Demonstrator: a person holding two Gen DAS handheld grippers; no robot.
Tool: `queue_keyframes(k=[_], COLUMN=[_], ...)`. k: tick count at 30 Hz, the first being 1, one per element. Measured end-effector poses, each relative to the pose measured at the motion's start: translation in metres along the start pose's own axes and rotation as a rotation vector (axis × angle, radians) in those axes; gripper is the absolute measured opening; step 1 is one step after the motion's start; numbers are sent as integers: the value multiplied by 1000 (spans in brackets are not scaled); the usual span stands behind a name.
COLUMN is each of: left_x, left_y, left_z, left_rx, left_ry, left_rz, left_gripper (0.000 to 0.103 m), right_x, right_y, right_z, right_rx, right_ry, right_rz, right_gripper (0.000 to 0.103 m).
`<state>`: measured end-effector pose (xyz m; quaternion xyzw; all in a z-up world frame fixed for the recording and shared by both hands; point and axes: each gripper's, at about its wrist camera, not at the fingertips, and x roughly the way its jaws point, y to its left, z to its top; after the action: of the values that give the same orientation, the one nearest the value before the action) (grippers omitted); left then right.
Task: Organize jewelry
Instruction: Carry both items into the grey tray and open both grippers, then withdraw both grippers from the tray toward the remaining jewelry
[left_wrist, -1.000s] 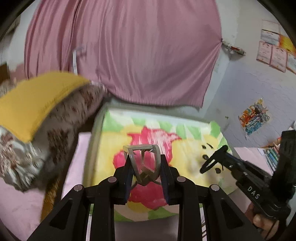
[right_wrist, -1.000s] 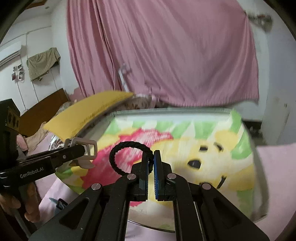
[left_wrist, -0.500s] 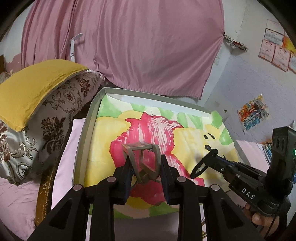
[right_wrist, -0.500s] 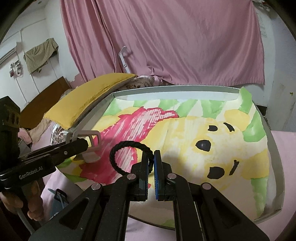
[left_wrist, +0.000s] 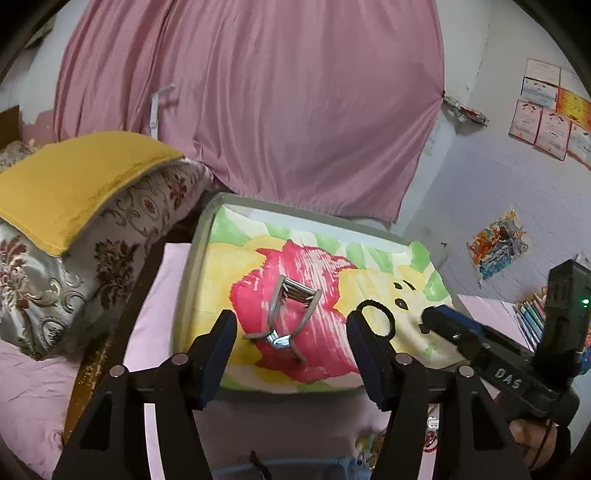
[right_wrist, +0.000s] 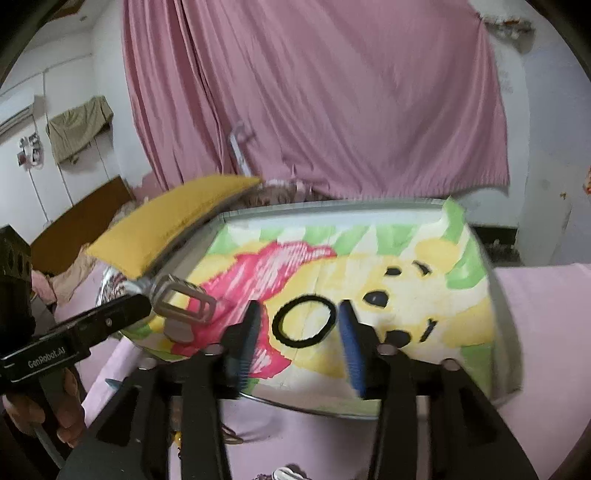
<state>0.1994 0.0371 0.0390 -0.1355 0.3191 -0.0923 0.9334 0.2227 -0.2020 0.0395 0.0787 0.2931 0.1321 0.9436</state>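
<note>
A silver link bracelet lies on the painted tray, on the red patch, between and just beyond my open left gripper. It also shows in the right wrist view, close to the left gripper's tip. A black braided ring band lies flat on the tray between the spread fingers of my open right gripper. In the left wrist view the black band lies just right of the bracelet, in front of the right gripper.
A yellow cushion on a patterned pillow lies left of the tray. A pink curtain hangs behind. The tray rests on pink bedding. Coloured pencils lie at the far right.
Both grippers have opened. The bracelet has dropped from the left gripper onto the tray, and the black band has dropped from the right gripper onto the tray.
</note>
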Motion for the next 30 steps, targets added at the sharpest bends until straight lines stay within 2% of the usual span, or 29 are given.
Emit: queue_keyframes(k=[1,5,6,7,10,20,25,30], left_x=[-6,-30,-34,-39,-54,-98,-107,-104], left_y=[-2,-9,-10,-11,-14,-25,-26,-25], left_z=[-2,-10,-11,-13,-21,-62,-80,-92], left_rx=[4,33,37,38,35,77,95,125], left_ry=[-22,-102,-113,-130,-181,-279,-276,-219], left_rz=[5,28,35,44,55,110,126,141], left_gripper=[74,86,93,99,101,102,102,102], right_x=[-6,-37,-43,-52,-72,-123,-134,-133], right_y=[0,2,3,4,7,20,25,17], right_z=[0,-4,-5,-8,-15,-47,-62,-71], right_rx=[-3,-26,-28,-33,-53,-121,-154,-172], right_ry=[-24,-128,-144,-168,-213,-276,-274,-205], right_rz=[-7,-67,-82,-101,-130,-119,-113,-132], right_gripper=[63,84,90,92,99,101,101,101])
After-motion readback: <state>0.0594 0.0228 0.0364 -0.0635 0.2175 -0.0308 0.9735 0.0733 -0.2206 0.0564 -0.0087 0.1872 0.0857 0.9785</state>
